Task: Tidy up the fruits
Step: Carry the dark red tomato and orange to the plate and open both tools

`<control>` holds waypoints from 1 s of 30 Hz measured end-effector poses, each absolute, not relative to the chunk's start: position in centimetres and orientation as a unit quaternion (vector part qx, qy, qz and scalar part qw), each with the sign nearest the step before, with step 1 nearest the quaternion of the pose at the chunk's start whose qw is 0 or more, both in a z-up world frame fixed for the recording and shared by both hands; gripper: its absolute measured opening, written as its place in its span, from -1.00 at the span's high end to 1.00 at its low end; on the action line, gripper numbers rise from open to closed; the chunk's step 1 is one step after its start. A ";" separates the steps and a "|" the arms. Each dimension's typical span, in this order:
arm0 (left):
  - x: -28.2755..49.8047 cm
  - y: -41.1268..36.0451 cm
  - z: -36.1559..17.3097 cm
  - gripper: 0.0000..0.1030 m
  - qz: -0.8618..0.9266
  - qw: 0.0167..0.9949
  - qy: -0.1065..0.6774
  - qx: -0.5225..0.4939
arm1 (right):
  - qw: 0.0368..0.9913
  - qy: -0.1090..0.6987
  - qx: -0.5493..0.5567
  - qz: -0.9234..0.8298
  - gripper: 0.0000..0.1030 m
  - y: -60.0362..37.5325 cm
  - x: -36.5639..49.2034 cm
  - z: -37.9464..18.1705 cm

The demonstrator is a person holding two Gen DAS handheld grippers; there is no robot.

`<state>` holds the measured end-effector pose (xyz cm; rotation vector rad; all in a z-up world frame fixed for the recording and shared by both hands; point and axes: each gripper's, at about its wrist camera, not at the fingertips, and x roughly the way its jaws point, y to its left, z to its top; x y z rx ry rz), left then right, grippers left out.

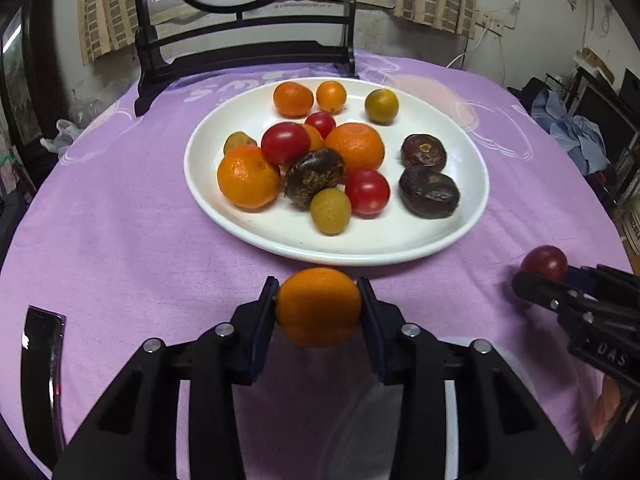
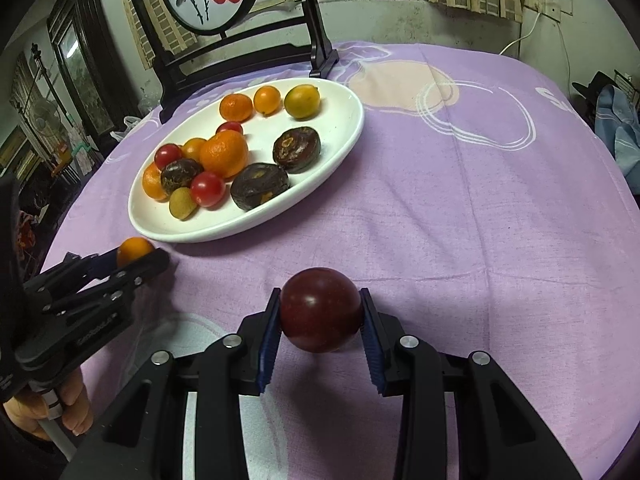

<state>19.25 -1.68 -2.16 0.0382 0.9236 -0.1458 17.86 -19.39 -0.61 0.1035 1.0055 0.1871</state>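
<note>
Clamping a small orange citrus (image 1: 318,306) across its middle, the left gripper (image 1: 318,308) is holding it just near of the white plate (image 1: 280,240), above the purple tablecloth (image 1: 120,220). Jaws are pinched together on the fruit, pads pressing on both sides. The right gripper (image 2: 320,312) is likewise closed on a dark red tomato (image 2: 320,308), held well right of the plate over bare cloth.

Both fruits are looking light and round, so they are likely rolling easily once set down. The citrus skin is probably firm with a bit of give; the tomato is smooth, likely slippery and bruising under hard squeeze, so gripping at the widest part is safest.

Sitting on the plate are more oranges (image 1: 248,180), red tomatoes (image 1: 367,192), greenish-yellow small fruits (image 1: 330,211) and dark brown wrinkled ones (image 1: 429,192), crowding the left and middle. Standing at the far edge is a dark wooden frame (image 1: 244,52) with a painted round panel. Nothing is blocking the cloth between the grippers.
</note>
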 end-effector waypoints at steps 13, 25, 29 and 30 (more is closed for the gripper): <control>20.1 -1.2 3.8 0.24 -0.085 0.905 0.416 0.008 | 0.885 0.450 0.050 0.109 0.27 -18.2 18.5 2.8; 27.4 -0.8 4.4 0.24 -0.052 0.902 0.428 0.005 | 0.889 0.437 0.006 0.135 0.27 -14.0 24.6 3.6; 29.6 -0.5 3.5 0.24 -0.031 0.900 0.435 0.012 | 0.883 0.451 0.003 0.129 0.27 -13.5 26.7 2.5; 29.8 -0.4 3.4 0.24 -0.029 0.900 0.435 0.012 | 0.882 0.454 0.004 0.127 0.27 -13.5 27.1 2.2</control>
